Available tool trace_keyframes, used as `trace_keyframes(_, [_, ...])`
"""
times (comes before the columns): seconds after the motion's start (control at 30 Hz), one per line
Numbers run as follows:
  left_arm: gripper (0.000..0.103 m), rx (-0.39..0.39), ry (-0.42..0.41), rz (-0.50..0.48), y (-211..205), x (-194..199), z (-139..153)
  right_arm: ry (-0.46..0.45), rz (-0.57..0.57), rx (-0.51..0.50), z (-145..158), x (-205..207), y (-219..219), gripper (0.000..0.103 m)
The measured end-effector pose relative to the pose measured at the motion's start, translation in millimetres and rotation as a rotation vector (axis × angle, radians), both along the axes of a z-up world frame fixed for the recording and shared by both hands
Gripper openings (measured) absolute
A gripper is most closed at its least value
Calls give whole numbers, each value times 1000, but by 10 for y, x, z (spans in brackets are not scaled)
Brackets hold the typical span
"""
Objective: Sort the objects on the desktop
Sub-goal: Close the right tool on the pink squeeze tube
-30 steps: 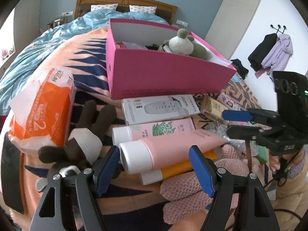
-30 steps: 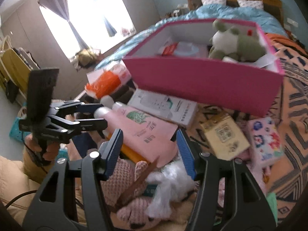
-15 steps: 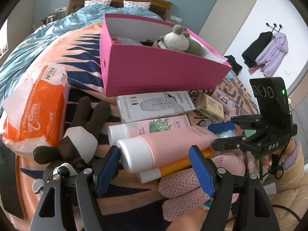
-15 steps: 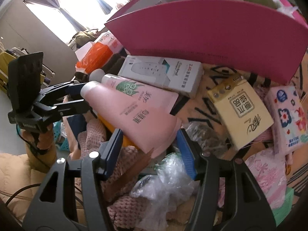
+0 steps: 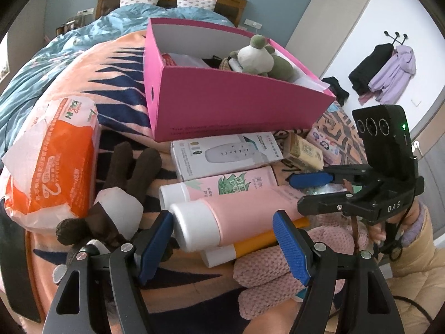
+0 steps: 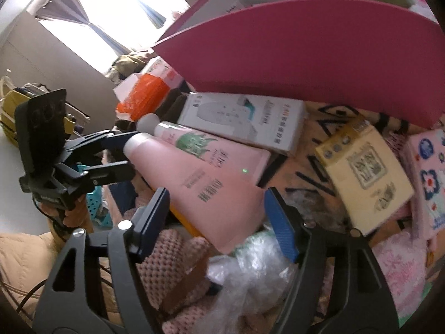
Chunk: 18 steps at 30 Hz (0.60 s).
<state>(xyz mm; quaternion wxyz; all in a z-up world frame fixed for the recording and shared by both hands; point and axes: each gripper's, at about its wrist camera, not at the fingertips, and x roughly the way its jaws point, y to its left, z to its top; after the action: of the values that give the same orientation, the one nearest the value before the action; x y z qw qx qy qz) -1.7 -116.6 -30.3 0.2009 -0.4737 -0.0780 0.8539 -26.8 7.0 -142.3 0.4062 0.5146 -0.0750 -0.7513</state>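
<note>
Since the earlier frame the right gripper had dropped closer over the clutter, its jaws opening around the crimped flat end of the pink tube; the pads did not press on it. Left gripper held its place, jaws wide, straddling the tube's white cap with gaps either side.

Pink tube: matte, pale pink, dark print along its side, lying flat on the patterned bedspread in front of the pink box. It rested atop an orange tube and beside a second pink tube with a green leaf print. White power-strip carton lay between tubes and box.

Hard to make out: orange tube mostly hidden under the pink one; right wrist view was blurred, print unreadable. Pink knitted item and clear plastic wrap partly covered by the gripper arms. Frog plush in the box showed only its upper part.
</note>
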Motion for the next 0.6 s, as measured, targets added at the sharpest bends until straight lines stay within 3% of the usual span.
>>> trace_keyframes(0.33, [75,-30,-15,2,-48,-25,-32,-37,-6,71,-31,-40,68,72])
trace_keyframes(0.6, [76,-59,-16,-17,0,-17,-48,-78,16,31,-103,-2,20,77])
